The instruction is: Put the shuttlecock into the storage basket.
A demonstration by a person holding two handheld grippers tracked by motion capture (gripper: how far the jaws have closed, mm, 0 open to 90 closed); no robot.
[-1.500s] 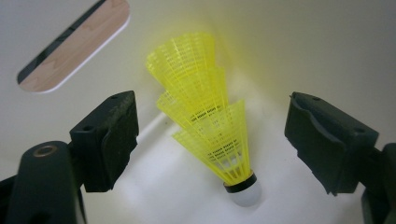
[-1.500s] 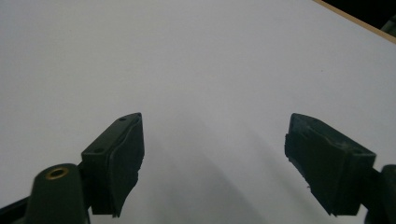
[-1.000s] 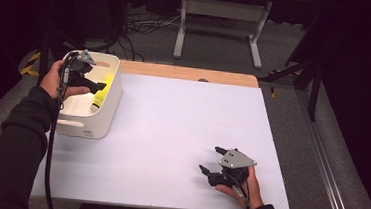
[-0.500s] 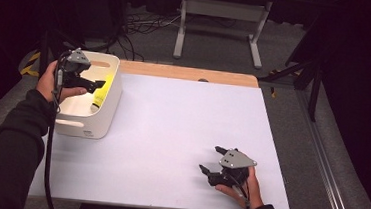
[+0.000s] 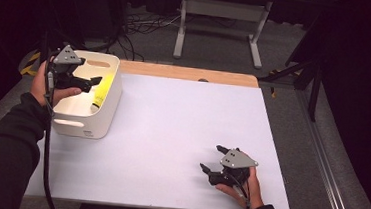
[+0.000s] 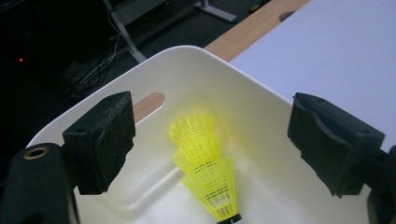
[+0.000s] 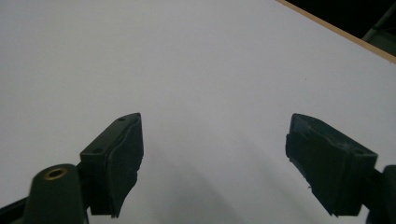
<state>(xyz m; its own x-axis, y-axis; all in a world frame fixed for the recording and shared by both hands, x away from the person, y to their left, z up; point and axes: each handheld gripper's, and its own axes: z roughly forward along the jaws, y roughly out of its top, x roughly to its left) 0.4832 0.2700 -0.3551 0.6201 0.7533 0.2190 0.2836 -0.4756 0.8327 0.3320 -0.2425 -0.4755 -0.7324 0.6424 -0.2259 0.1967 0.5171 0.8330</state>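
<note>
A stack of yellow plastic shuttlecocks (image 6: 205, 163) lies inside a white bin (image 5: 107, 109) at the table's left side; in the high view the shuttlecocks (image 5: 102, 89) rest against the bin's right wall. My left gripper (image 5: 91, 82) hovers over the bin, open, jaws wide apart with nothing between them (image 6: 210, 149). My right gripper (image 5: 211, 159) rests low near the table's front right, open over bare white tabletop (image 7: 212, 163).
The white table top (image 5: 172, 123) has a wooden strip (image 5: 186, 73) along its far edge. The white bin has slot handles (image 6: 147, 105). Beyond the table are a grey stand (image 5: 220, 17) and cables on the dark floor.
My left gripper has drawn back slightly toward the bin's left side and risen a little. The right gripper has stayed in place.
</note>
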